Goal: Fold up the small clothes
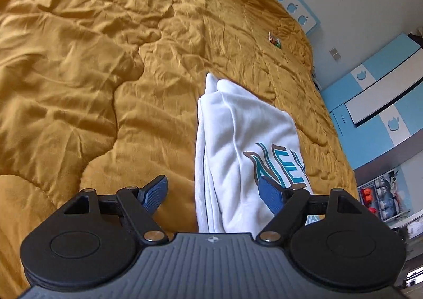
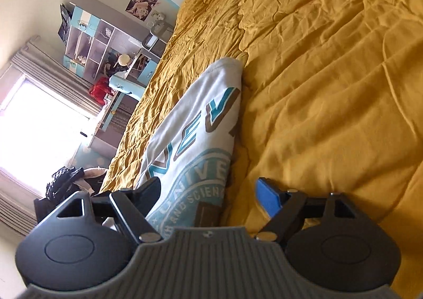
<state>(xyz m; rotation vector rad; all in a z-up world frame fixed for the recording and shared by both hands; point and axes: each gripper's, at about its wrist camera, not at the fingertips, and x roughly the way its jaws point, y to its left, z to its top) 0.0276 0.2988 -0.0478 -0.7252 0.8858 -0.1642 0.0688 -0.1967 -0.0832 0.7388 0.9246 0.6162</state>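
You've got one white shirt [image 1: 232,140], one mustard quilt [image 1: 92,74], one small wrapper [image 1: 274,40], and two grippers: left gripper [image 1: 214,193], right gripper [image 2: 208,193].

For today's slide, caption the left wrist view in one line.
Open left gripper above a folded white shirt on a mustard quilt.

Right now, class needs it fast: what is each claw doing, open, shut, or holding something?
Left claw: open, holding nothing; folded white printed cotton shirt lies between its fingers.
Right claw: open, holding nothing, astride the shirt's edge.
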